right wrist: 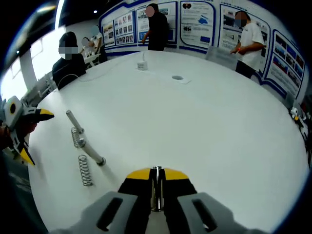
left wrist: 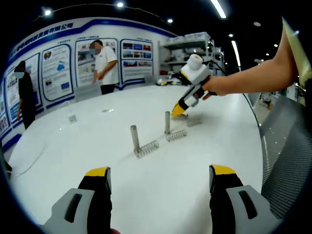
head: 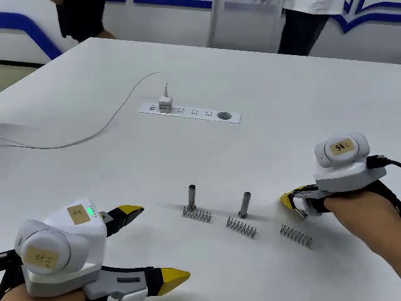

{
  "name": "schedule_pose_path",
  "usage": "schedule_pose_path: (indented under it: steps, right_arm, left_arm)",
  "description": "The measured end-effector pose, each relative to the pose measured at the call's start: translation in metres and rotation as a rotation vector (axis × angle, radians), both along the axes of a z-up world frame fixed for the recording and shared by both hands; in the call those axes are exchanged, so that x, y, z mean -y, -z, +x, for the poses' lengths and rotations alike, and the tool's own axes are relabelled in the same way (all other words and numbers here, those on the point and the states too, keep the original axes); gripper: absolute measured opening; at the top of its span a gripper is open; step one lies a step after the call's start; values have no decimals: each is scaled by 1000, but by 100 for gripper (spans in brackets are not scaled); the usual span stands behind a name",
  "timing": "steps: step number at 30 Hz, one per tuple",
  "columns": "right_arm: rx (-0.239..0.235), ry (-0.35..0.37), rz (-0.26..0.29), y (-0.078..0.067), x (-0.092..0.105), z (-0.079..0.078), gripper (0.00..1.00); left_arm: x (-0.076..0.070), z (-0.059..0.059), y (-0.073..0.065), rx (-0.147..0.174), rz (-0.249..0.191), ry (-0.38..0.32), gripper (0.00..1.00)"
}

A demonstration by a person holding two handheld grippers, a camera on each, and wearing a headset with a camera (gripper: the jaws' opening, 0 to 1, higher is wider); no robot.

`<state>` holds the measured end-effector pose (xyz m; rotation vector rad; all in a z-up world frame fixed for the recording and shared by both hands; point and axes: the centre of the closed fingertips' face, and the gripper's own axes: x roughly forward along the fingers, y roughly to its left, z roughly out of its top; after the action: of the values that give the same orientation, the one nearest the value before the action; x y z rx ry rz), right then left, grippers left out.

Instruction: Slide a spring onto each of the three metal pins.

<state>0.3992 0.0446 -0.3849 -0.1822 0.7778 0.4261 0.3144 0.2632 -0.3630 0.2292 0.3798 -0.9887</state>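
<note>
Two metal pins stand upright on the white table, the left pin point(head: 192, 196) point(left wrist: 134, 138) and the middle pin point(head: 245, 204) point(left wrist: 167, 122). Three springs lie flat by them: one point(head: 197, 214) at the left pin's foot, one point(head: 241, 227) in front of the middle pin, one point(head: 296, 236) further right. My right gripper point(head: 291, 200) point(right wrist: 156, 173) rests low, just right of the middle pin, shut on a slim metal pin point(right wrist: 156, 191) that shows between its jaws. My left gripper point(head: 152, 243) point(left wrist: 160, 171) is open at the near left, with nothing between its fingers.
A white power strip point(head: 188, 113) with a plugged-in adapter point(head: 165, 103) lies mid-table. Its grey cable point(head: 106, 125) trails off to the left. People stand along the table's far edge point(head: 301, 25) and by the wall posters point(left wrist: 105, 66).
</note>
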Motion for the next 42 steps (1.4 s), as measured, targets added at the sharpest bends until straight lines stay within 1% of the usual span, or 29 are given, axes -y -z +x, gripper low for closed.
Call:
schedule_pose_path:
  steps: [2,8,15,20,30,35,42]
  right_arm:
    - [12,0,13,-7,-1,-2,9]
    - [41,6,30,-21,1,-9,9]
    - [61,12,38,-29,2,-23,9]
    - [70,18,40,-32,6,-31,9]
    - [69,23,43,-31,11,-43,9]
    - [65,24,45,-31,12,-46,9]
    - [72,13,40,-30,11,-45,10]
  left_arm:
    - [0,0,-1,2,-1,0,84]
    - [2,0,-3,8,-6,4,84]
    - [3,-3,-4,10,-8,9,84]
    - [3,-3,-5,14,-10,10,83]
    - [5,-3,-8,22,-16,9,83]
    - [6,-4,-10,25,-21,6,83]
    - [5,-7,-11,27,-20,2,84]
